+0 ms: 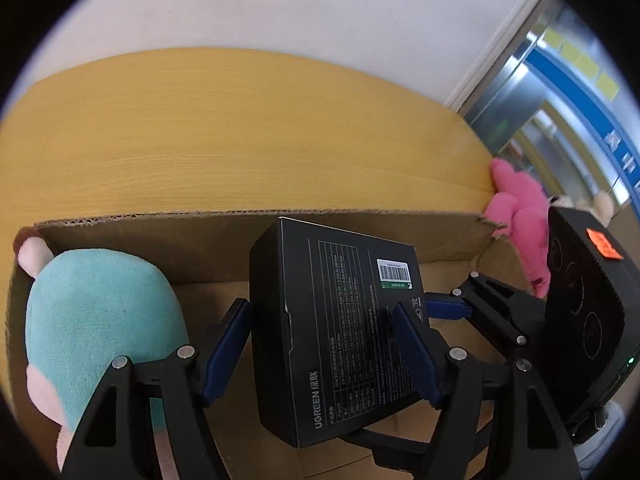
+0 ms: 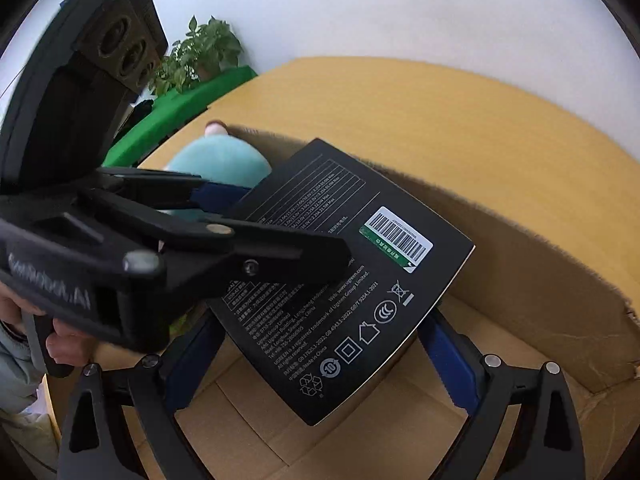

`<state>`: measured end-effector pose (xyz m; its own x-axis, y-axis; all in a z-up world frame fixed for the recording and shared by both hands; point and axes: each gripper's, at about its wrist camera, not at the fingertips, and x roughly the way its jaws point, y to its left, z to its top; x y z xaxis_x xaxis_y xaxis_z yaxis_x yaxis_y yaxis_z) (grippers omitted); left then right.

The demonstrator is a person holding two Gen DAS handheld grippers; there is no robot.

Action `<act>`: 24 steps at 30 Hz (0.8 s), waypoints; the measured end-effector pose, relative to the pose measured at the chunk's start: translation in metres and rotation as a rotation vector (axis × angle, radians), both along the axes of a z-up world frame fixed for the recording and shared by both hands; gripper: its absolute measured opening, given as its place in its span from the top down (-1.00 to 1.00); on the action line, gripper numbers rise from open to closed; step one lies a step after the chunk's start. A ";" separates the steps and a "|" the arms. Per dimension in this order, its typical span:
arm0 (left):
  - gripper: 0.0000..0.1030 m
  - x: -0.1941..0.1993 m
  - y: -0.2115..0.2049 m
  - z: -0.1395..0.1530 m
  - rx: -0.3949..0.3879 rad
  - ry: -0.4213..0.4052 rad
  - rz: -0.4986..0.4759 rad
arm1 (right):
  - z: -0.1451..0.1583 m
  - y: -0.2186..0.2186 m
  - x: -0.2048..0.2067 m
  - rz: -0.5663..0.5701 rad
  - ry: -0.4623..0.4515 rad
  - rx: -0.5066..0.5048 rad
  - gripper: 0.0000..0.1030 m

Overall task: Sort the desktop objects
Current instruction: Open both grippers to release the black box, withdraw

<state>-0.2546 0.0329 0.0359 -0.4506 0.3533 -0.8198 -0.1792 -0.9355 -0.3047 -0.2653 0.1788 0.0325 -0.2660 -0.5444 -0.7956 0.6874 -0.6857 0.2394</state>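
A black UGREEN box [image 1: 340, 328] is held over the open cardboard box [image 1: 240, 220]. My left gripper [image 1: 320, 344] has its blue pads on both sides of the box and is shut on it. My right gripper [image 2: 324, 348] also grips the black box [image 2: 352, 272] from its near edge, with a blue pad on each side. The left gripper's body [image 2: 120, 240] crosses the right wrist view at the left. A teal and pink plush toy [image 1: 96, 328] lies inside the cardboard box at its left; it also shows in the right wrist view [image 2: 224, 160].
The cardboard box [image 2: 520, 248] stands on a yellow wooden table [image 1: 240, 140] against a white wall. A pink plush [image 1: 520, 216] lies beyond the box's right corner. The right gripper's body [image 1: 580, 320] is at the right. A potted plant [image 2: 200, 56] and green cloth stand at the far left.
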 end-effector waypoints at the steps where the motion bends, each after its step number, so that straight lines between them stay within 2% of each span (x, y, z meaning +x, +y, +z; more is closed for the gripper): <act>1: -0.39 -0.002 0.003 -0.001 -0.033 -0.012 -0.004 | -0.005 -0.002 0.001 0.002 -0.008 0.008 -0.89; 5: -0.38 0.001 0.009 -0.002 -0.112 -0.029 -0.001 | -0.018 -0.010 0.012 -0.013 -0.019 0.067 -0.84; 8: -0.38 0.012 0.000 0.011 -0.112 -0.004 0.002 | -0.009 -0.008 0.022 -0.023 -0.012 0.079 -0.84; 12: -0.39 0.055 -0.026 0.054 -0.139 0.149 0.033 | 0.016 0.005 0.049 -0.074 0.064 0.134 -0.90; 15: -0.40 0.094 -0.030 0.086 -0.185 0.284 0.079 | 0.044 0.022 0.084 -0.223 0.194 0.207 -0.97; 17: -0.44 0.128 -0.031 0.105 -0.178 0.369 0.074 | 0.066 0.036 0.120 -0.303 0.274 0.175 -0.99; 20: -0.50 0.179 -0.033 0.122 -0.171 0.476 0.069 | 0.082 0.047 0.170 -0.343 0.323 0.114 -0.99; 23: -0.50 0.214 -0.023 0.131 -0.167 0.545 0.065 | 0.092 0.032 0.206 -0.402 0.388 0.136 -0.99; 24: -0.50 0.225 -0.025 0.132 -0.156 0.554 0.068 | 0.093 0.047 0.221 -0.417 0.396 0.136 -0.99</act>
